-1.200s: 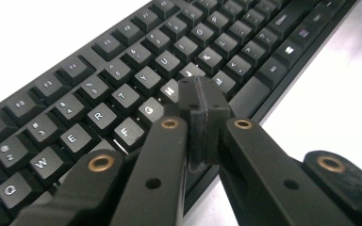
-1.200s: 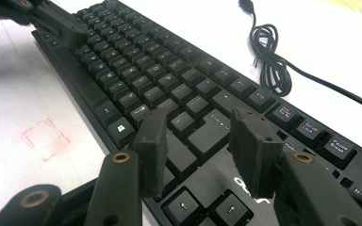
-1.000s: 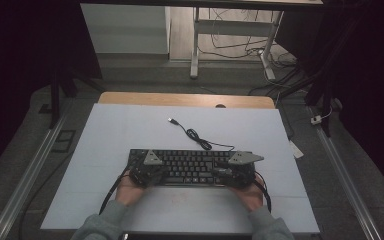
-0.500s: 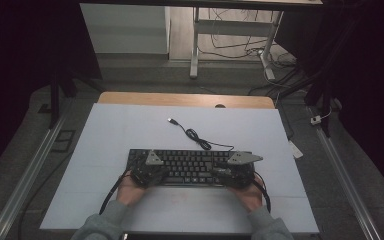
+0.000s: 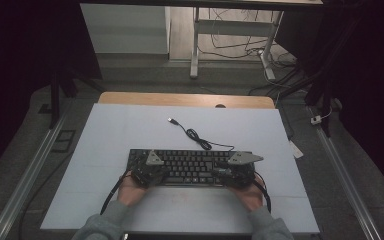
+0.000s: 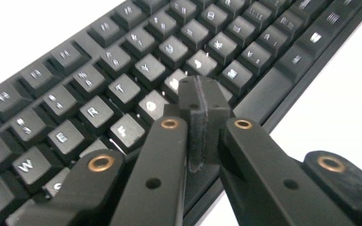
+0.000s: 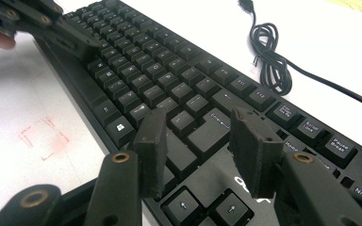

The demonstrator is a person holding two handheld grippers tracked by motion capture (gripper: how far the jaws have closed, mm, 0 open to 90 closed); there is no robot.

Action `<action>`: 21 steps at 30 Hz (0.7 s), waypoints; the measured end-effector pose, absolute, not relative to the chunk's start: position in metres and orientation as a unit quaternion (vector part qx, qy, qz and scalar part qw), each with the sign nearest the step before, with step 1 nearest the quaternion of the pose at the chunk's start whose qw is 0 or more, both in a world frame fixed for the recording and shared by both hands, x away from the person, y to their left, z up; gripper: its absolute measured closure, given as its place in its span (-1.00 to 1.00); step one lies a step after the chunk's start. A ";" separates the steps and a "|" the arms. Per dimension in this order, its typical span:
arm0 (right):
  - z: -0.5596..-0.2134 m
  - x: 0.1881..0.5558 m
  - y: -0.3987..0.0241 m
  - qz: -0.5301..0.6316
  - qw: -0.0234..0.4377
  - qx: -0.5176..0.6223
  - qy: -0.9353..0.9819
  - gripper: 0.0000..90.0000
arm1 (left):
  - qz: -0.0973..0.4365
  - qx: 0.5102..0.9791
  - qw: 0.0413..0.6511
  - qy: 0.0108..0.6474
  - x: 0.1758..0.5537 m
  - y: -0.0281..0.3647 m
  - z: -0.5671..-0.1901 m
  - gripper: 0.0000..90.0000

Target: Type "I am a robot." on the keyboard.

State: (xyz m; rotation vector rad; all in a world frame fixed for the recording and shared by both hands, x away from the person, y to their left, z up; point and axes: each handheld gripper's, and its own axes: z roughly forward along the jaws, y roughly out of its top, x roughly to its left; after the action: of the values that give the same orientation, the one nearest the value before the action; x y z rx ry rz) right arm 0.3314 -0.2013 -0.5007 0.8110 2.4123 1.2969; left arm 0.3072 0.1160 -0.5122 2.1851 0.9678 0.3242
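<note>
**Two grippers parked on the keyboard, typing work at an unclear stage**

Both grippers sat over the black keyboard (image 5: 190, 167), which lay low in the centre of the high view on the white table (image 5: 105, 140). Left gripper (image 5: 149, 172) was at the keyboard's left end, right gripper (image 5: 236, 172) at its right end. Progress was hard to judge: no screen or output was visible, so how many keys were already pressed could not be told. My guess is key pressing was under way, not finished, since both tools were poised on the keys.

Left gripper view: the left gripper (image 6: 199, 101) had its jaws pressed together with nothing between them, the tip resting on or just above the letter keys near the F and T row; actual contact was not clear. Right gripper view: the right gripper (image 7: 202, 141) had jaws apart, empty, hovering over the wide keys near the arrow cluster (image 7: 202, 207).

The high view alone gave the whole layout, the person's hands (image 5: 130, 192) and the loose USB cable (image 5: 195, 134) running to the upper centre, unplugged. The gripper views gave the key legends and jaw gaps, too small to read from above. A faint red square mark (image 7: 45, 136) on the table showed at left in the right gripper view.
</note>
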 end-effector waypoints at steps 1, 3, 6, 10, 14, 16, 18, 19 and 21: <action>-0.501 0.331 -0.201 0.451 0.141 0.280 0.836 0.27 | 0.128 0.843 0.363 0.376 0.306 0.118 -0.509 0.98; -0.501 0.331 -0.202 0.451 0.141 0.281 0.835 0.27 | 0.130 0.835 0.376 0.379 0.305 0.124 -0.504 0.97; -0.501 0.331 -0.201 0.451 0.141 0.283 0.835 0.27 | 0.133 0.828 0.387 0.383 0.302 0.130 -0.499 0.80; -0.502 0.330 -0.201 0.452 0.139 0.282 0.835 0.26 | 0.140 0.821 0.396 0.387 0.297 0.138 -0.493 0.44; -0.502 0.330 -0.201 0.454 0.137 0.281 0.834 0.26 | 0.140 0.814 0.400 0.396 0.293 0.146 -0.490 0.14; -0.502 0.329 -0.201 0.452 0.138 0.280 0.835 0.26 | 0.137 0.812 0.402 0.401 0.292 0.151 -0.490 0.05; -0.502 0.329 -0.202 0.452 0.140 0.281 0.835 0.26 | 0.135 0.810 0.400 0.406 0.292 0.155 -0.492 -0.02; -0.502 0.329 -0.202 0.451 0.140 0.281 0.835 0.26 | 0.135 0.809 0.401 0.409 0.291 0.157 -0.492 -0.05; -0.502 0.329 -0.203 0.456 0.138 0.281 0.833 0.26 | 0.134 0.806 0.403 0.412 0.290 0.161 -0.493 -0.09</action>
State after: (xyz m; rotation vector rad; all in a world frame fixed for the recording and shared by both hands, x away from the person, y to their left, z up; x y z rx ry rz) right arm 0.3291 -0.2028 -0.5020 0.8113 2.4091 1.3196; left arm 0.2904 0.1608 -0.4928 2.0373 1.0415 0.3376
